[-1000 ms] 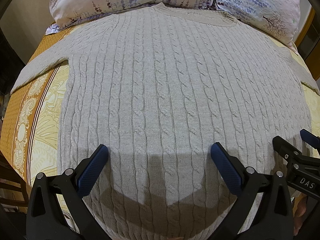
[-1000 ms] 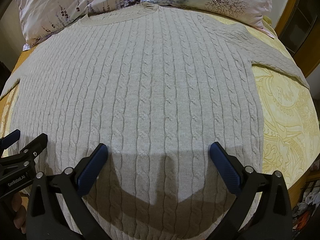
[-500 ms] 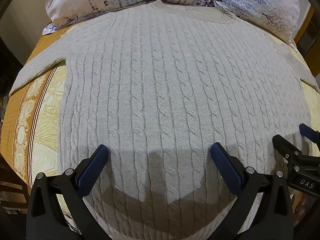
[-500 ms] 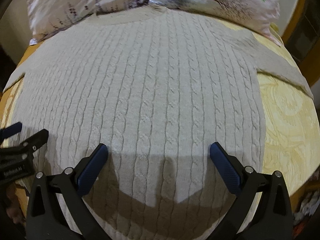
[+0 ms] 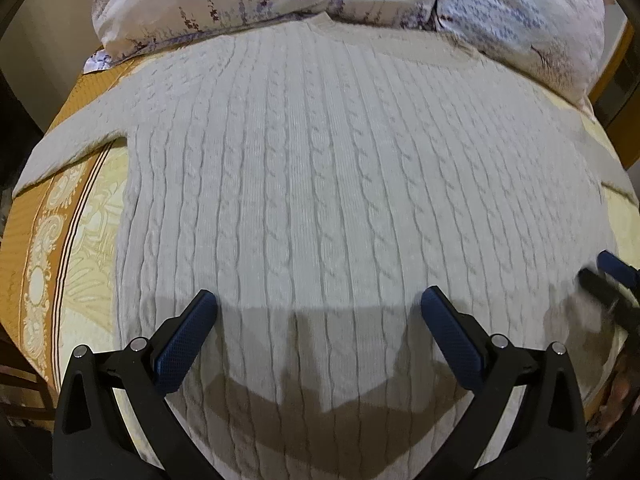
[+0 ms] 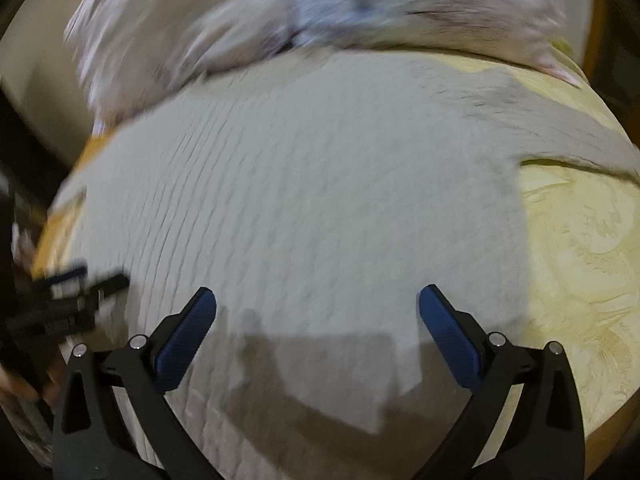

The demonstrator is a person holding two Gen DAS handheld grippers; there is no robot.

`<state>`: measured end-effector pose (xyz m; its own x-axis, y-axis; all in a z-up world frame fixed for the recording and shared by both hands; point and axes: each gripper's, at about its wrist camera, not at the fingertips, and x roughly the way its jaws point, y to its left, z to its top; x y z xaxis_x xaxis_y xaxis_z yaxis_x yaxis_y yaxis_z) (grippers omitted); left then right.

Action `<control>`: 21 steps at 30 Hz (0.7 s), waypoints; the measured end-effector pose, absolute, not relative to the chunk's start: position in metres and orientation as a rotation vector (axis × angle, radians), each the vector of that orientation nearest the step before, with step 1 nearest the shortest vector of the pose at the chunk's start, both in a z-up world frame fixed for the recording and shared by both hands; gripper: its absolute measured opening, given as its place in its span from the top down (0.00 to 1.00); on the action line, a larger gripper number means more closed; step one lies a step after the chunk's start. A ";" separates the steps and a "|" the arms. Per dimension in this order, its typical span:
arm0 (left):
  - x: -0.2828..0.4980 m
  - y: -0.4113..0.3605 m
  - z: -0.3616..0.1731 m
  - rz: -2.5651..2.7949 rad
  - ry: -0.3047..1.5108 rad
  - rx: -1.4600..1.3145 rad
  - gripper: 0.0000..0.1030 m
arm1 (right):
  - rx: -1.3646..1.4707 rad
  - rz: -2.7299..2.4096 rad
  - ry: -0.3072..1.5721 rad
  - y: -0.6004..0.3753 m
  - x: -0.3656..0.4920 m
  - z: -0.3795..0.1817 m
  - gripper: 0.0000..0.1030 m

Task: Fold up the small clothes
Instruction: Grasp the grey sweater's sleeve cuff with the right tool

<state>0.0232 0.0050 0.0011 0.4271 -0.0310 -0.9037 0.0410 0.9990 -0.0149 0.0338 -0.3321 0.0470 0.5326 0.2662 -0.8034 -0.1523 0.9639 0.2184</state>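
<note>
Both grippers, left [image 5: 318,306] and right [image 6: 317,305], I hold wide open above the flat sweater [image 5: 340,184], collar pointing away, right nearer its right sleeve [image 6: 560,140].

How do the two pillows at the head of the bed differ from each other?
The left pillow has a pale pinkish-white cover with sparse purple flower sprigs; the right pillow is bluer, with denser lavender print and a dark branch motif. The left one lies farther left, above the sweater's shoulder; the right one reaches the bed's far corner. Both sit side by side above the sweater's collar.
</note>
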 end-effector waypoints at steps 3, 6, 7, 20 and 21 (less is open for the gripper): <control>0.031 0.005 0.002 -0.038 1.117 0.003 0.01 | 0.267 0.149 0.931 -0.388 0.058 0.057 0.02; 0.041 0.003 0.004 -0.031 1.109 0.001 0.01 | 0.448 0.016 0.897 -0.456 0.080 0.060 0.03; 0.045 0.002 0.005 -0.028 1.105 -0.003 0.01 | 0.521 -0.033 0.885 -0.482 0.086 0.060 0.06; 0.079 -0.002 0.011 -0.015 1.063 -0.142 0.01 | 0.933 -0.300 0.754 -0.646 0.117 0.040 0.44; 0.081 -0.002 0.011 -0.017 1.064 -0.143 0.01 | 0.951 -0.303 0.755 -0.649 0.119 0.037 0.47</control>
